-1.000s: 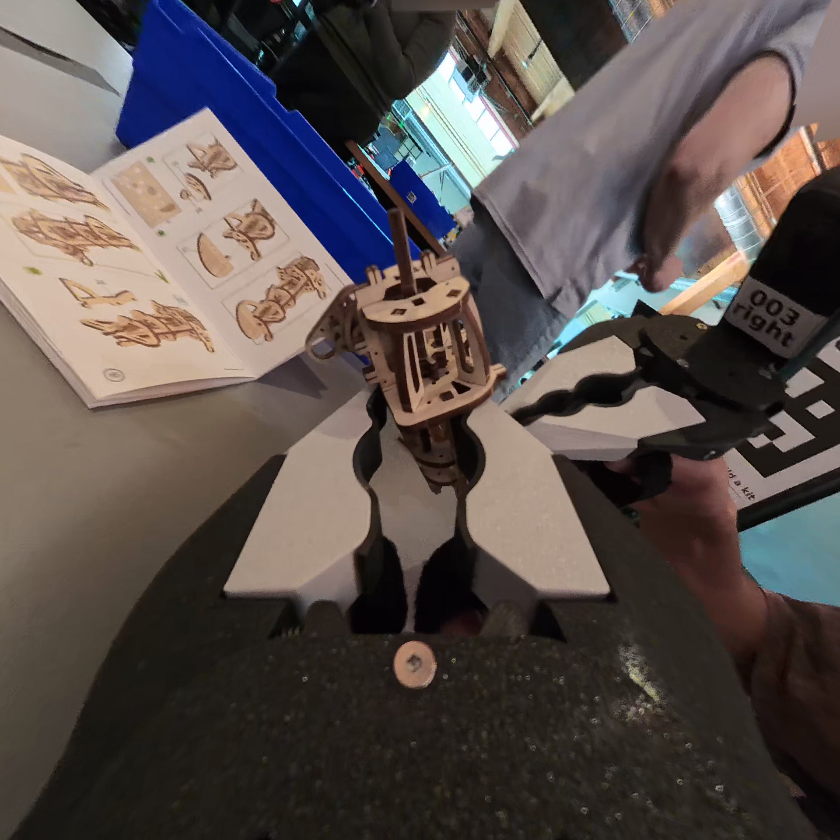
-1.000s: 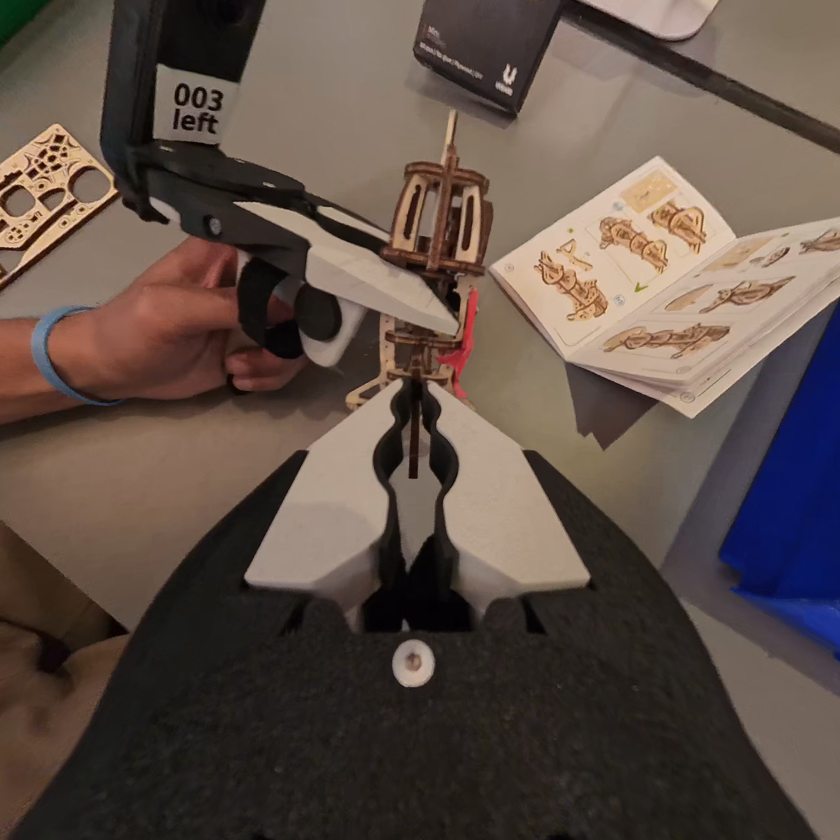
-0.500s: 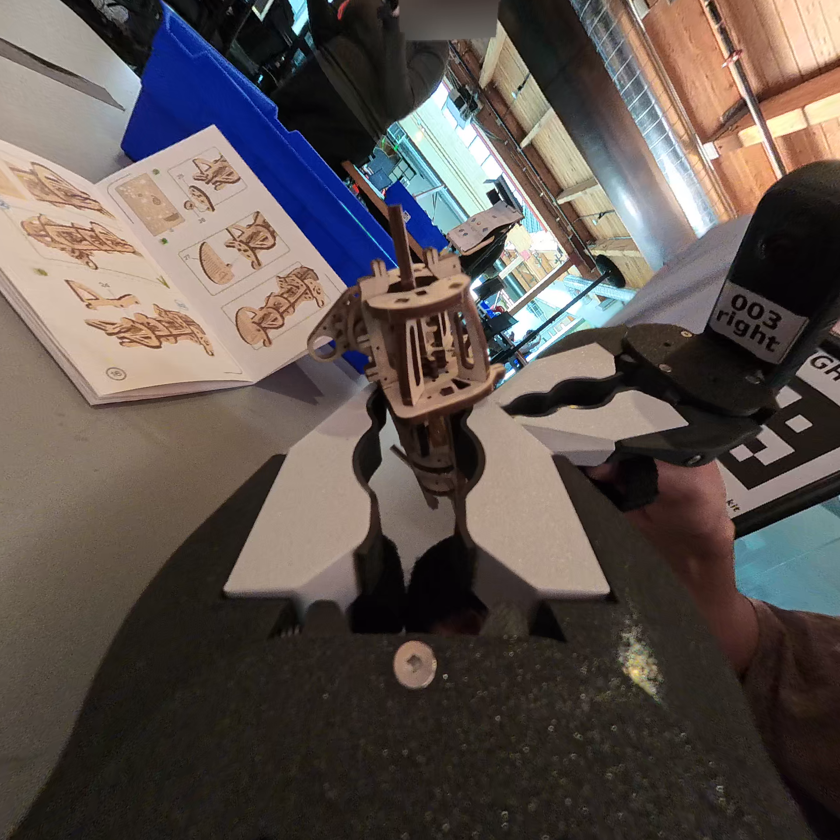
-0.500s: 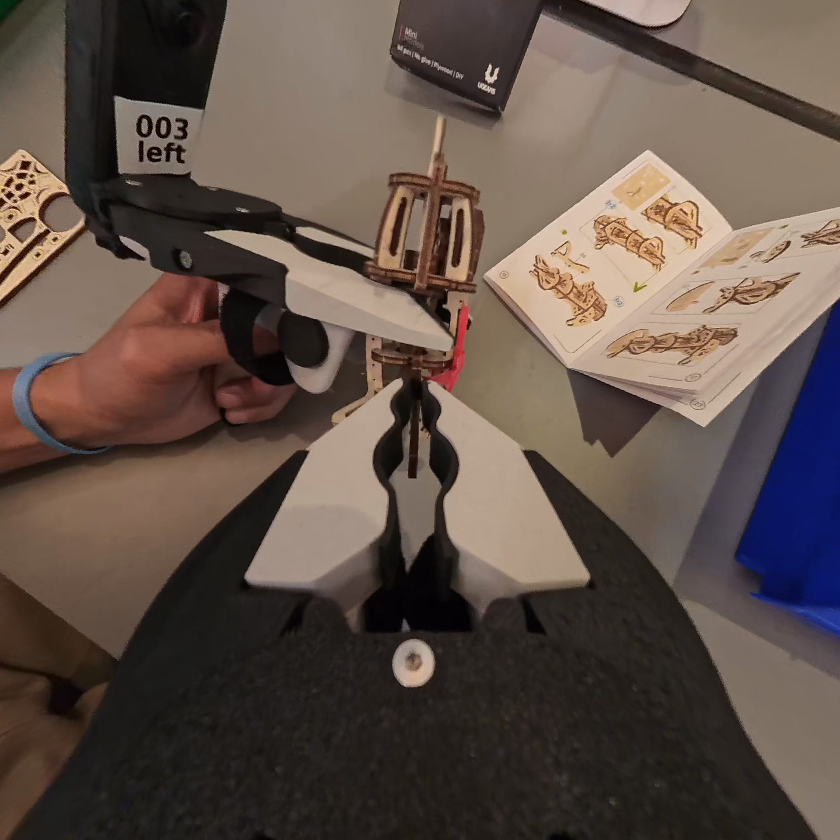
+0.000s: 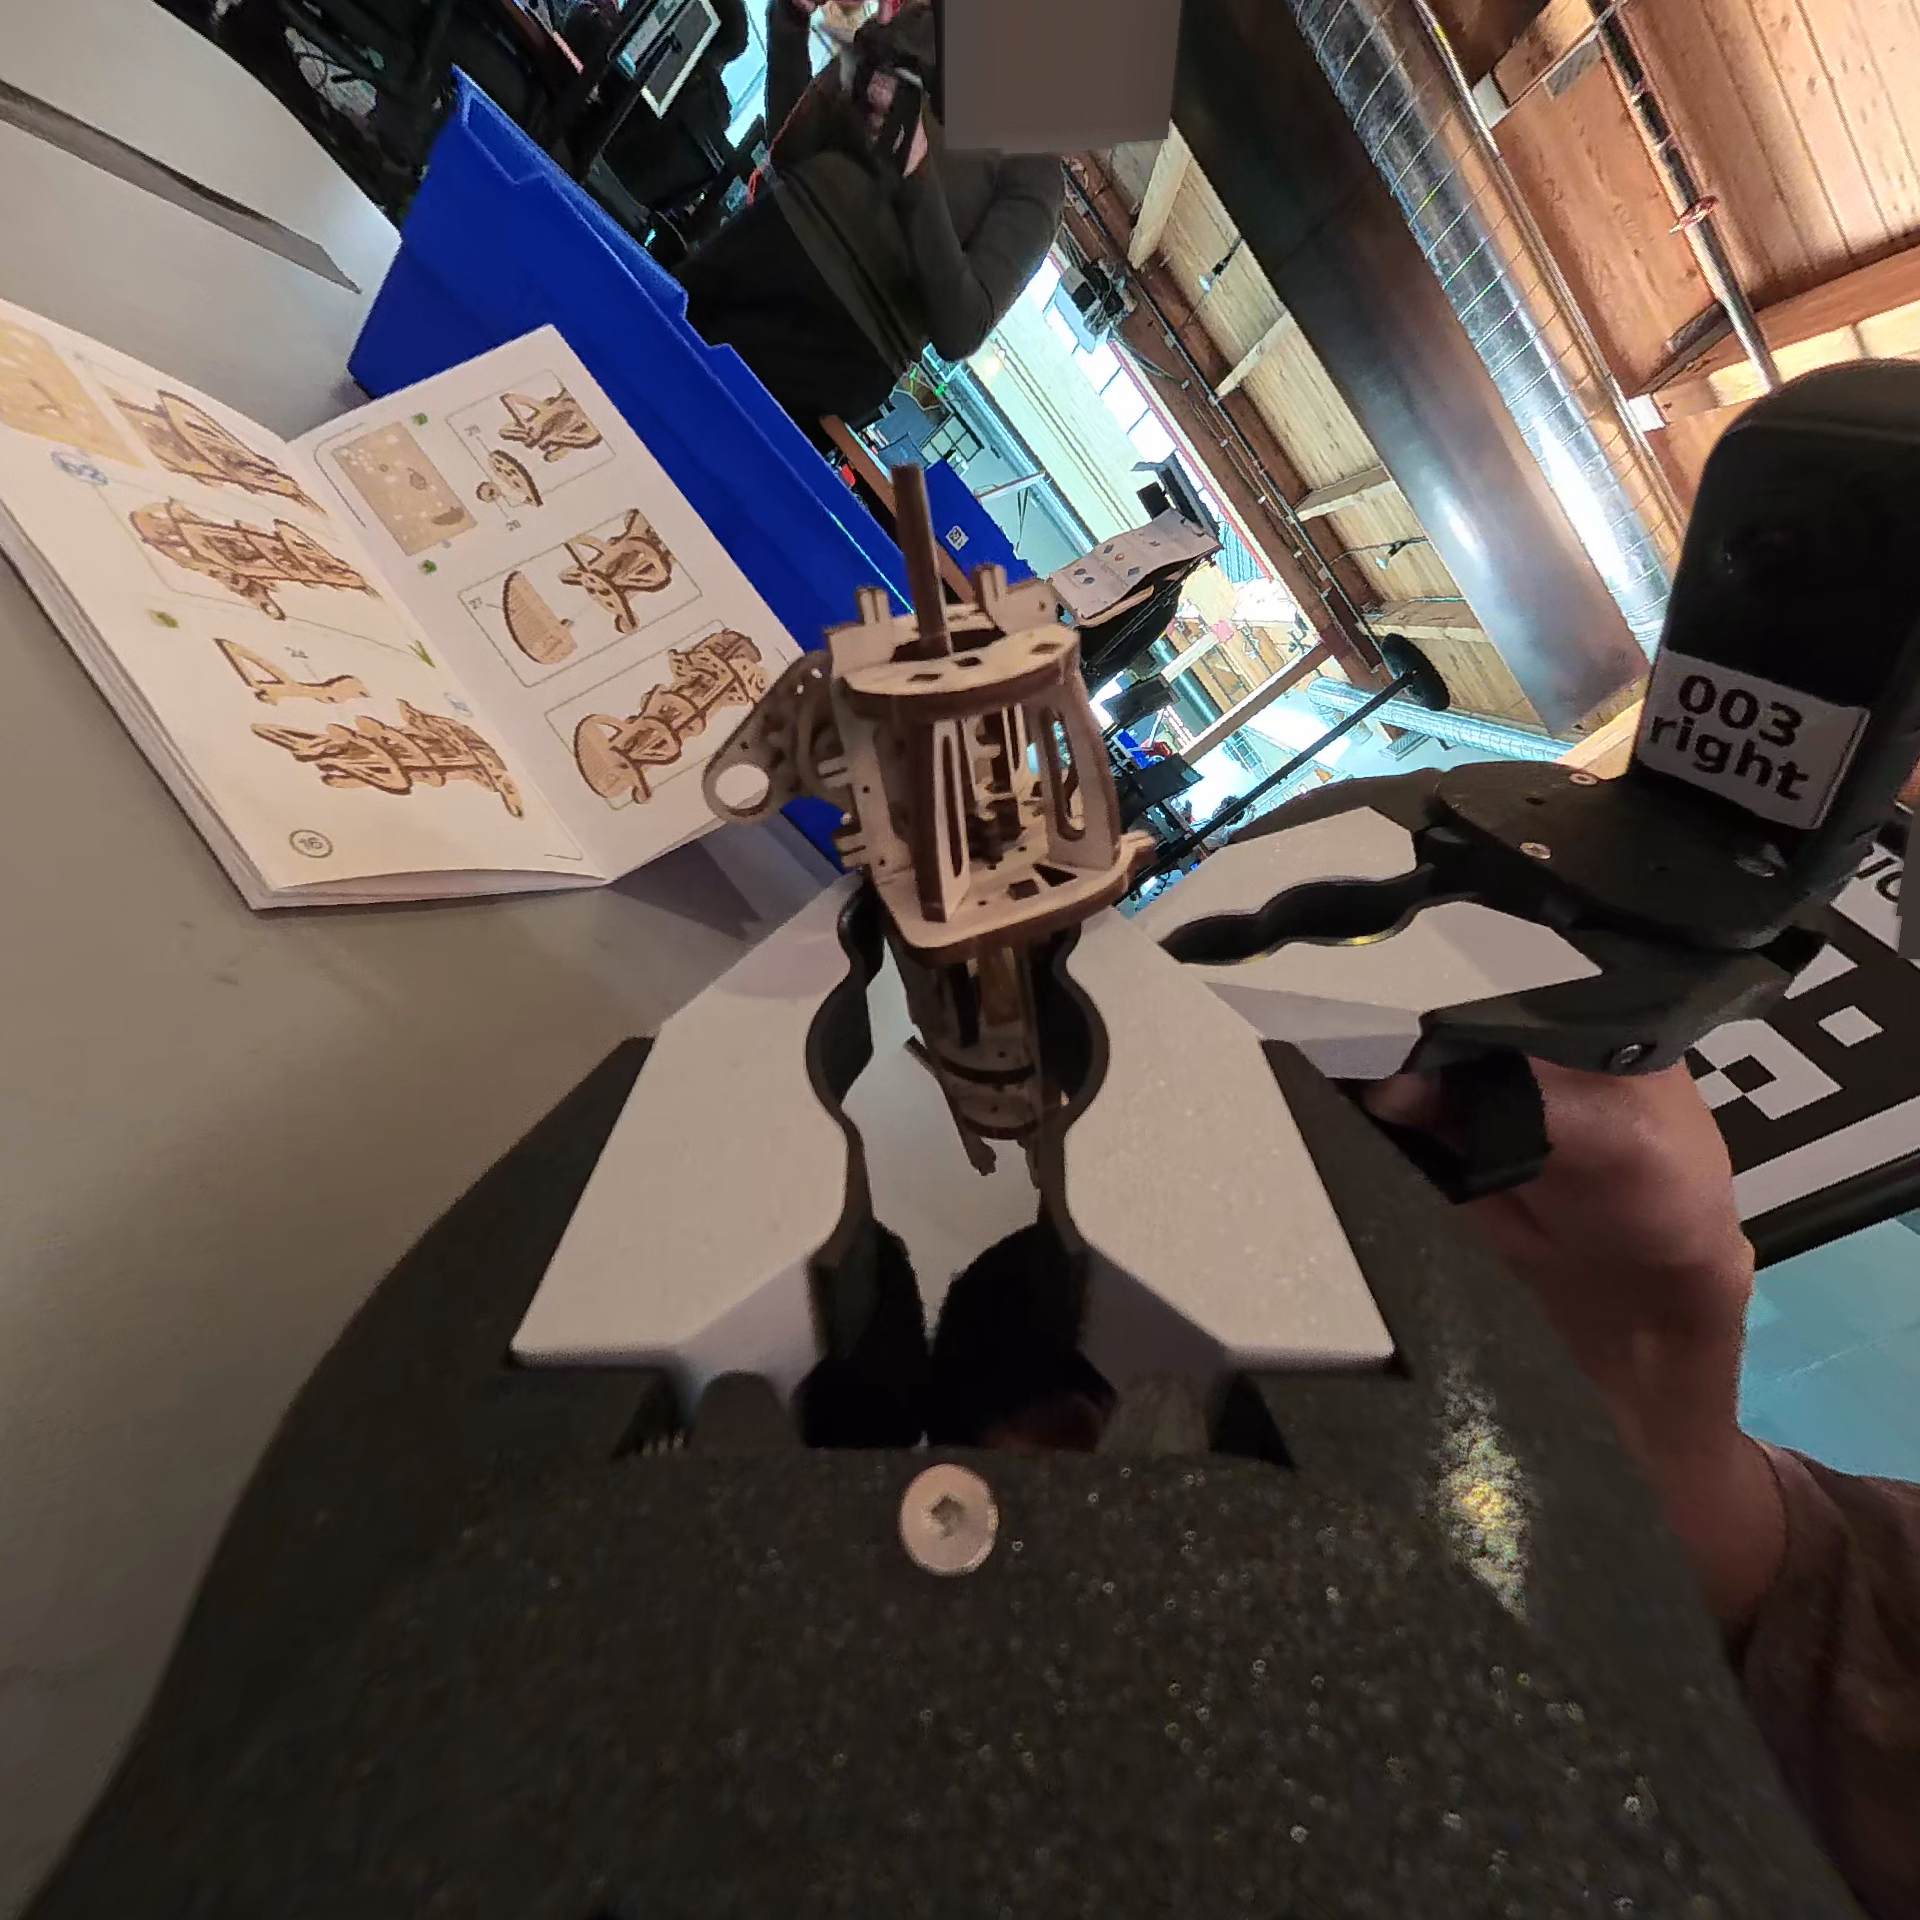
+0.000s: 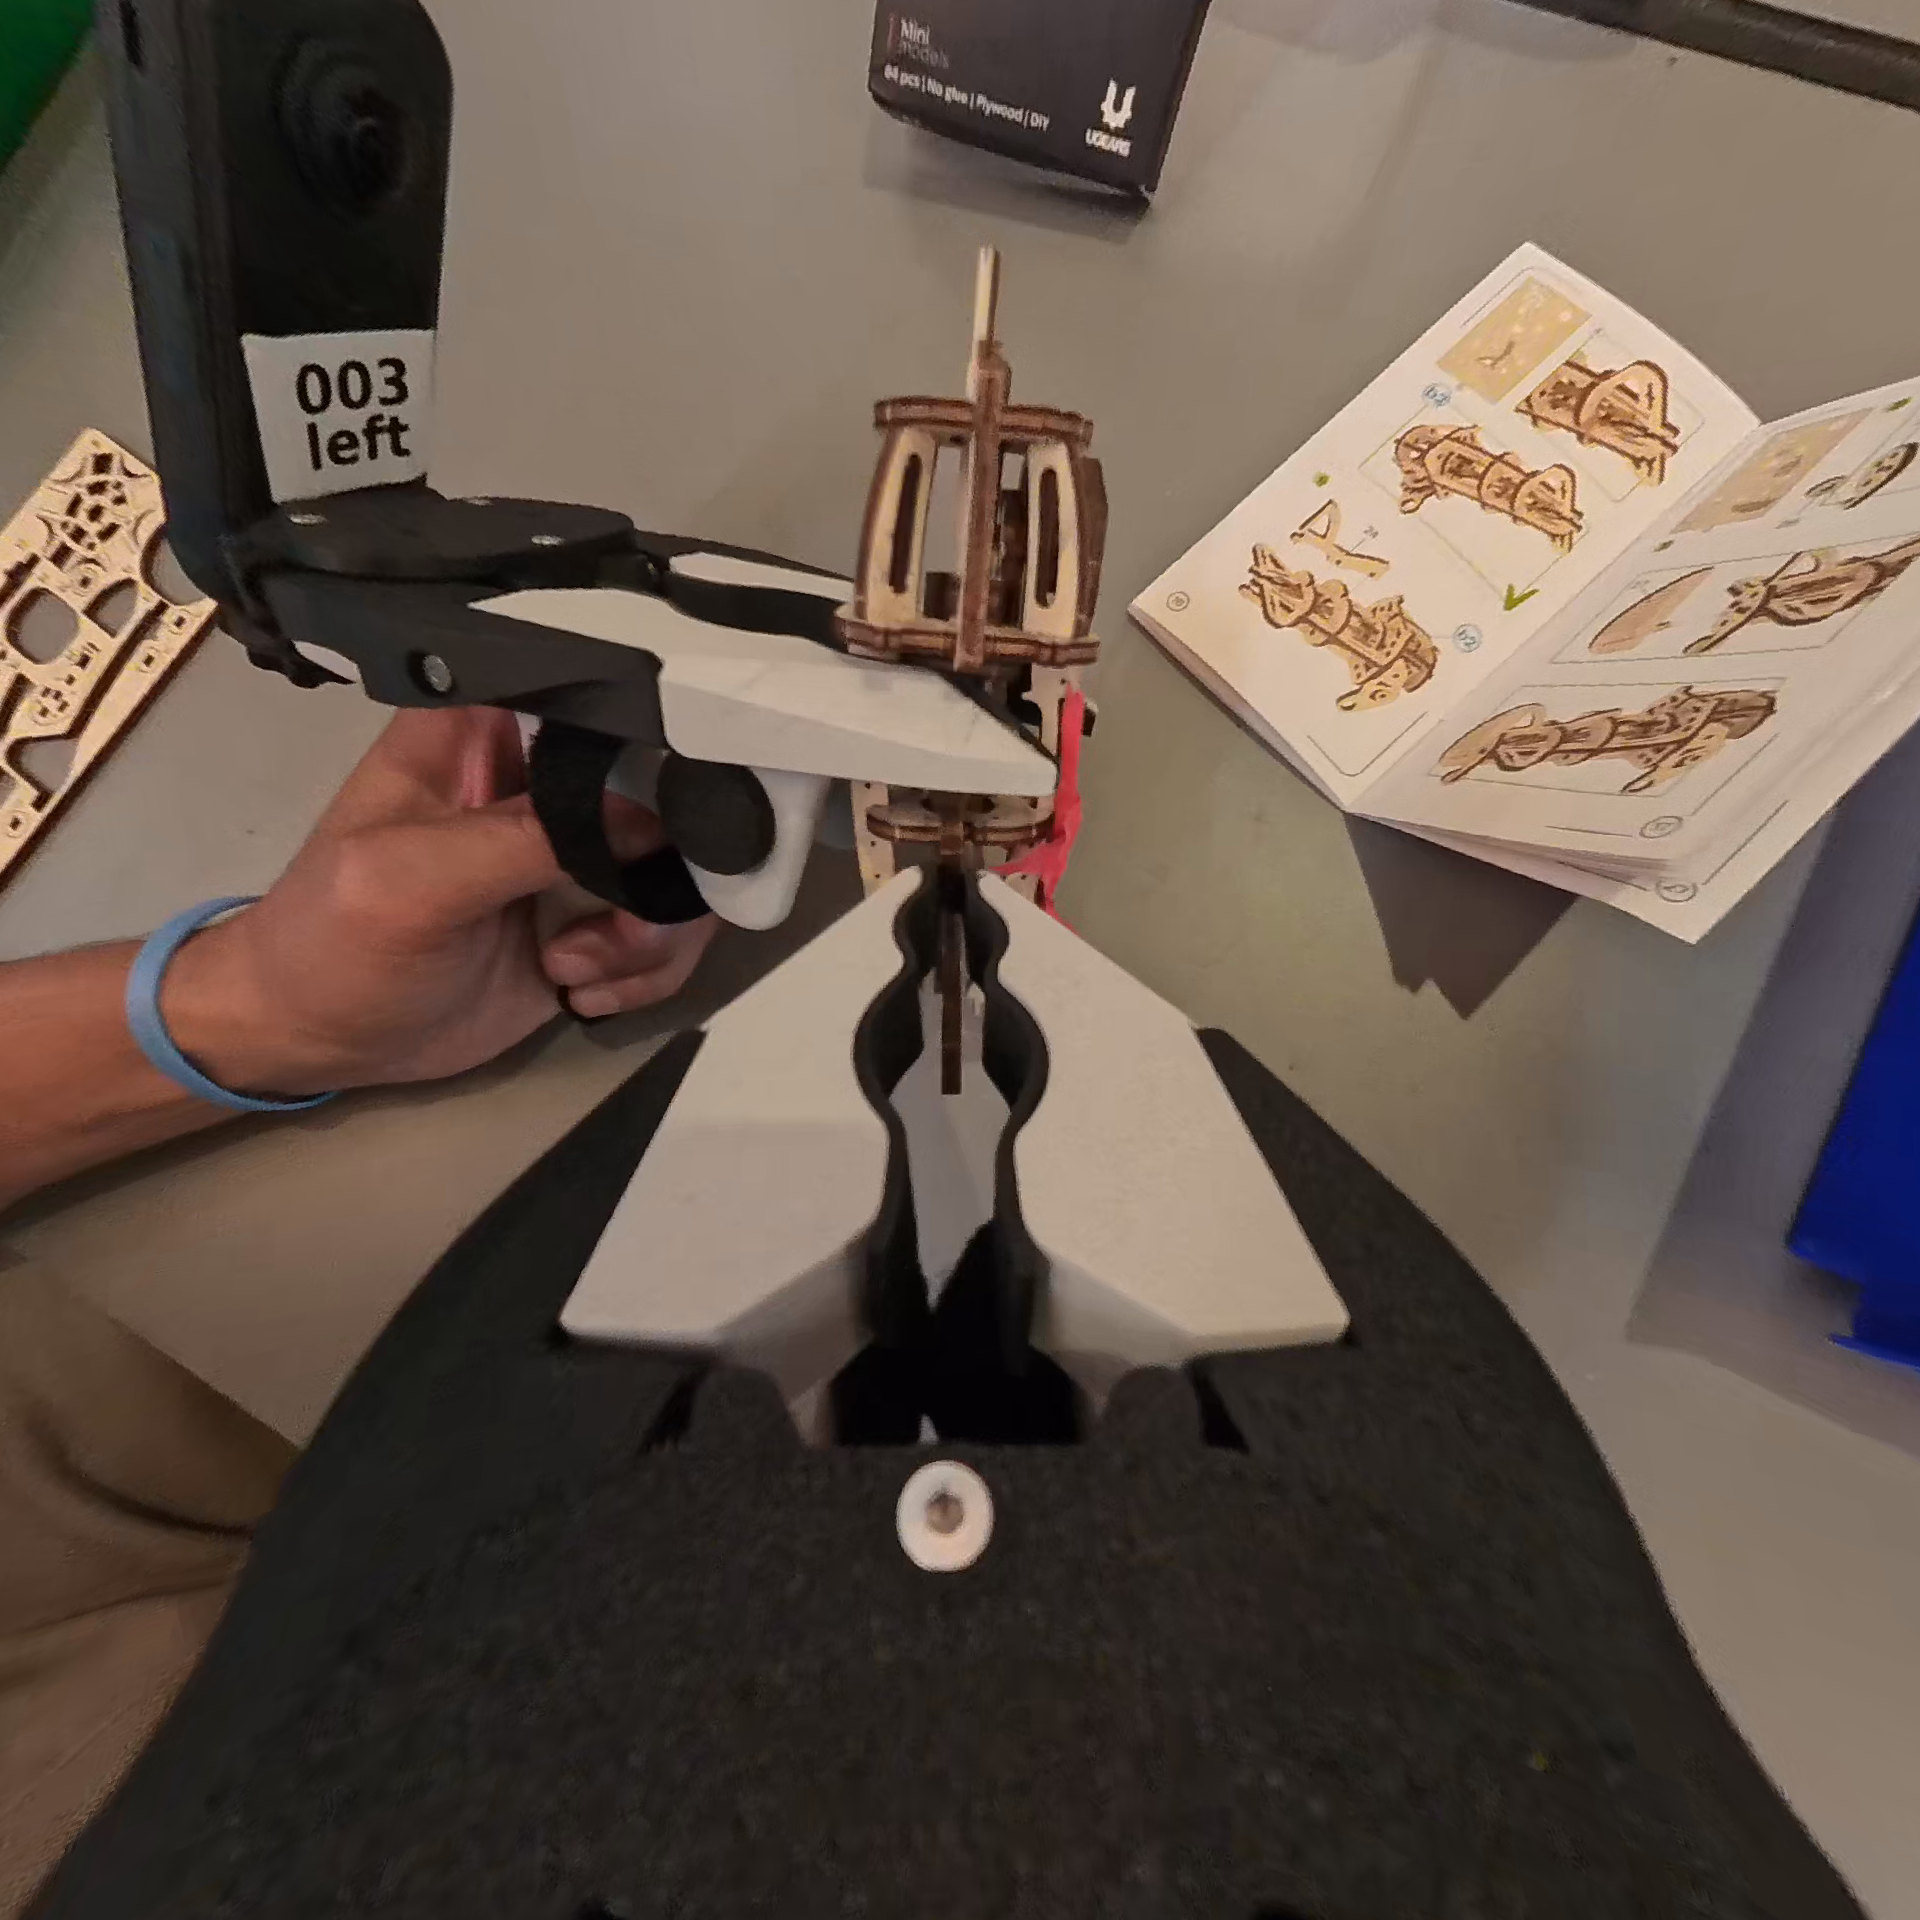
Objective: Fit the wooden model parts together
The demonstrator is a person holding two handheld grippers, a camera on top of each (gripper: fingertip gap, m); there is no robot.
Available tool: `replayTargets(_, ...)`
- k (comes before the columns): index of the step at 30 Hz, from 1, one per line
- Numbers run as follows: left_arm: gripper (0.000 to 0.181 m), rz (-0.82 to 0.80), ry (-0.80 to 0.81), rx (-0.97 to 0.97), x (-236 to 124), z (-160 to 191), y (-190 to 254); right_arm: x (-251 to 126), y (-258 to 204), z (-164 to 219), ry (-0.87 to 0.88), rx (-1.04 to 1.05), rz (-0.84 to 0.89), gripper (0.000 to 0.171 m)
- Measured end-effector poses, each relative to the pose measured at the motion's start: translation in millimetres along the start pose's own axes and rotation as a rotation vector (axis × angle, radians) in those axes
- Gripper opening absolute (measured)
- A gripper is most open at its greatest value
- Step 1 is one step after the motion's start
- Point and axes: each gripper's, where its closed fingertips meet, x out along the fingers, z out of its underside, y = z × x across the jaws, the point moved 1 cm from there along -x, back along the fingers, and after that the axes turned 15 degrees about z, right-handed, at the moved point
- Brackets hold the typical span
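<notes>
the left claw (image 5: 961, 997) is clenched round the narrow waist of the wooden model (image 5: 966, 769), just under its barrel-shaped cage, holding it up off the grey table (image 6: 665, 260) with the thin rod (image 6: 984, 301) poking out past the cage, away from the claw. the right claw (image 6: 951, 914) comes in from the side and is pinched on a thin dark wooden strip (image 6: 950, 997) that stands on edge between its fingertips, the strip's far end right against the model's lower rings. a red scrap (image 6: 1070, 790) hangs beside those rings, just beyond the right claw's tip.

my read is that the fitting step is under way: the strip looks lined up with a slot low on the model, though i cannot tell whether it has gone in. the next move would call for a straight, gentle push along the strip while the left claw keeps the model from twisting; thin plywood could snap if levered.

off to the right claw's right lies an open booklet (image 6: 1538, 582) of assembly drawings; ahead of it a dark box (image 6: 1029, 94); to its left a punched-out wooden sheet (image 6: 73, 634). each claw carries a white label and the box bears print, none of which i will repeat.
</notes>
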Motion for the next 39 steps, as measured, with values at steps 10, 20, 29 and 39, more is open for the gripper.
replayTargets(10,0.025,0.062,0.018,-0.07,0.2,-1.6,1.9,1.2,0.6,-2.6,0.03,-0.091,0.053,0.002)
replayTargets(20,0.025,0.138,0.036,-0.117,1.3,-3.8,7.5,-8.7,-1.8,-5.0,0.048,-0.019,-0.067,0.014)
replayTargets(29,0.024,0.364,0.045,-0.218,0.4,-11.2,27.9,-47.1,8.0,-29.0,0.25,0.099,-0.338,0.043)
replayTargets(39,0.025,0.499,-0.089,-0.169,4.3,-1.2,55.0,-28.4,-22.5,-0.9,0.107,0.27,-0.793,0.063)
